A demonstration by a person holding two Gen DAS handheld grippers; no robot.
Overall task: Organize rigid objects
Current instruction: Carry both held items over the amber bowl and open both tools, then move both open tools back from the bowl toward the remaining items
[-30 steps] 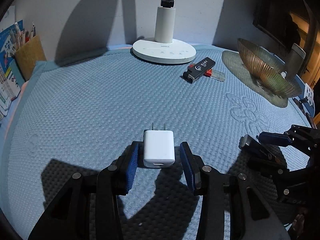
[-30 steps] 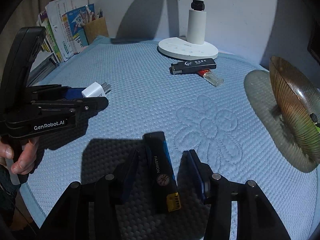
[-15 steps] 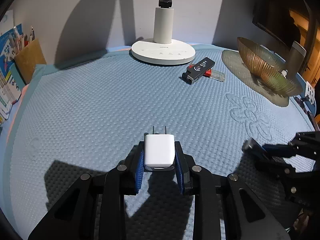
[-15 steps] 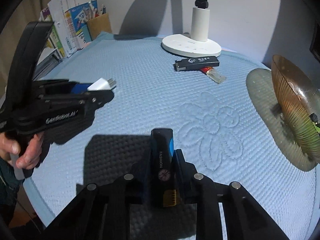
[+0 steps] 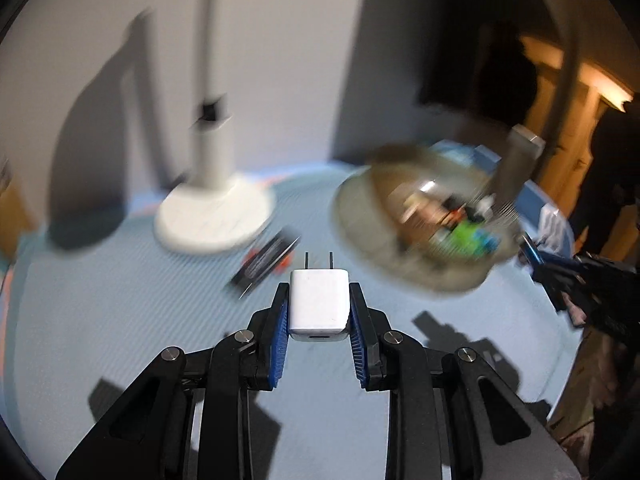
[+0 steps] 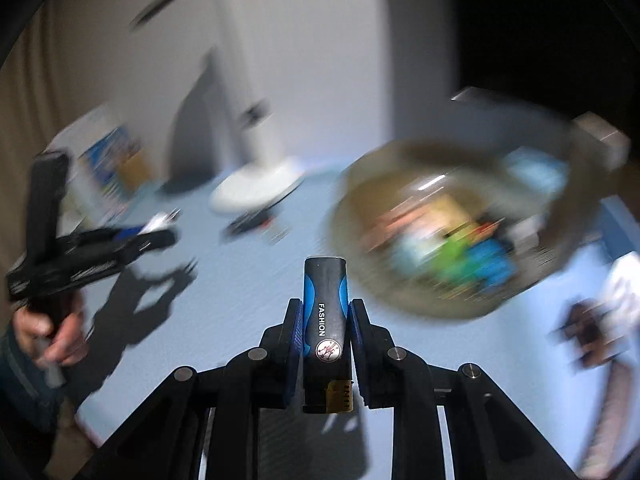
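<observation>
While my left gripper (image 5: 319, 312) clamps its blue pads (image 5: 280, 340) against both sides of the white charger (image 5: 319, 302), the plug's two prongs point forward, away from me, and the charger hangs above the blue mat (image 5: 100, 320). My right gripper (image 6: 323, 320) is closed the same way on the black-and-blue lighter (image 6: 324, 304), which is marked FASHION and stands out past the fingertips, also clear of the mat. Both views are smeared by motion. Ahead of each gripper, slightly to the right, sits the glass bowl (image 5: 360, 216) with blurred, colourful items inside; I cannot tell what they are. Left of the bowl stands the white lamp base (image 5: 214, 216), and a dark lighter (image 5: 264, 262) lies on the mat just in front of it. From the right wrist view, my left gripper shows at the far left, held in my hand (image 6: 52, 332).
</observation>
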